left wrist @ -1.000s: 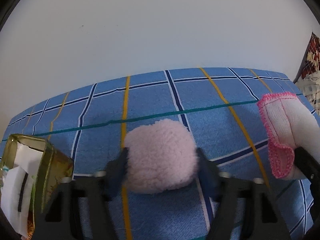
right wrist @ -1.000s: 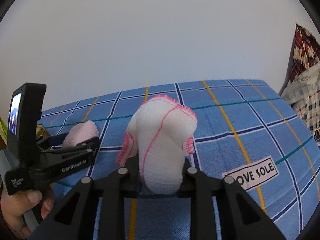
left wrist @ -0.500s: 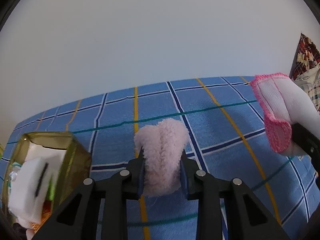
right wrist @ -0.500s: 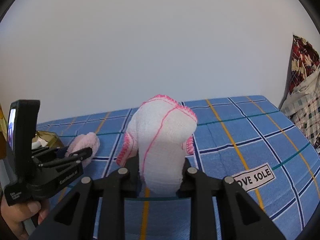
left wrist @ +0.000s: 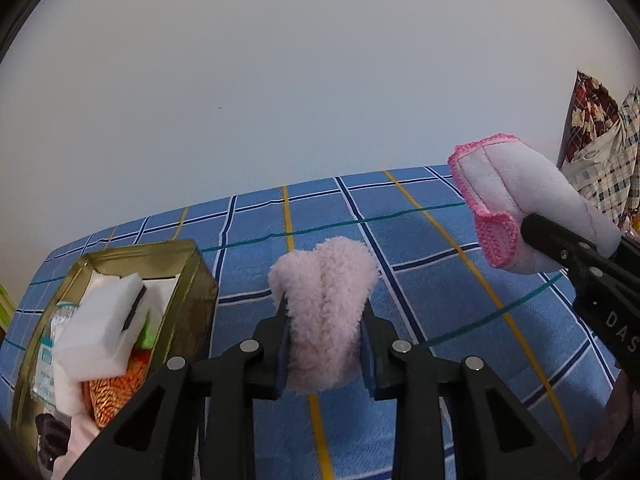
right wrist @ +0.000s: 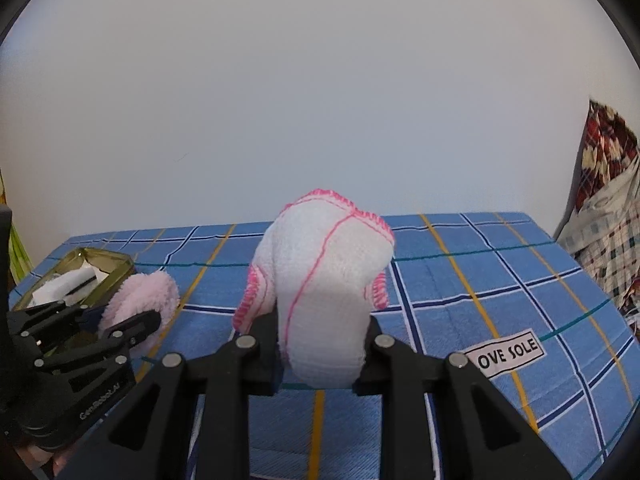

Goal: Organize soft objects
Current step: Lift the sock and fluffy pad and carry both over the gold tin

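My left gripper is shut on a fluffy pale pink puff, squeezed narrow between the pads and held above the blue checked cloth. The same puff and the left gripper show at the left of the right wrist view. My right gripper is shut on a white knitted pouch with pink edging, which also appears at the right of the left wrist view as the pouch. A gold tin box stands left of the puff, holding white sponges and other soft items.
The gold tin box sits near the cloth's left edge. A white label reading "OVE SOLE" lies on the cloth at the right. Patterned fabric is piled past the right edge. A plain white wall stands behind.
The left gripper closed on the pink puff, squeezing it narrow, and lifted it toward the gold tin. The right gripper rose a little with the white pouch still in it.
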### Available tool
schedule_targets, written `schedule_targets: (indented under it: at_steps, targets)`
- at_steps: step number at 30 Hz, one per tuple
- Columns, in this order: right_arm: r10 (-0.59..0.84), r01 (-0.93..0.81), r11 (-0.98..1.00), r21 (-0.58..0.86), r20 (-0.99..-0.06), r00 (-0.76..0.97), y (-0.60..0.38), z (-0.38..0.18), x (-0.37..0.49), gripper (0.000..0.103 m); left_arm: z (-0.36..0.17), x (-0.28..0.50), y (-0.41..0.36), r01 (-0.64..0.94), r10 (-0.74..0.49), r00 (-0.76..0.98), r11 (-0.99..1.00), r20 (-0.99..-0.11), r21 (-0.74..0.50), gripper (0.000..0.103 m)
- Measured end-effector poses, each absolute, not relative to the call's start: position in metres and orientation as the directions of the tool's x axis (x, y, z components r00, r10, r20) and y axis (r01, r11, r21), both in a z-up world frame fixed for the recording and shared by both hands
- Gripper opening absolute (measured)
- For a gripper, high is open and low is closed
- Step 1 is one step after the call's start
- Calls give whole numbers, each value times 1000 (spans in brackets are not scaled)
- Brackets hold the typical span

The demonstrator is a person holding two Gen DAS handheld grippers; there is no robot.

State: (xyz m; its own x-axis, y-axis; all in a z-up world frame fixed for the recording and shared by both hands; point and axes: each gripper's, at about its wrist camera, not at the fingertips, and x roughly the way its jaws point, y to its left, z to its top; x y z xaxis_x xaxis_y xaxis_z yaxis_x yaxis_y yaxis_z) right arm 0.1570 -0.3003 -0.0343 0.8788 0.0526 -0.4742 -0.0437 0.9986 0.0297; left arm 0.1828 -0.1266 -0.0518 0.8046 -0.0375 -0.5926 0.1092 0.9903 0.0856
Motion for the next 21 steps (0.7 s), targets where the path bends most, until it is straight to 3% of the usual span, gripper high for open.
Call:
schedule_targets:
  at_steps: [21]
  targets:
    - [61,-53,998,30,-419,906,-283,-31,127,23,-48,130,-104,123,-84,853,992,-515,42,30]
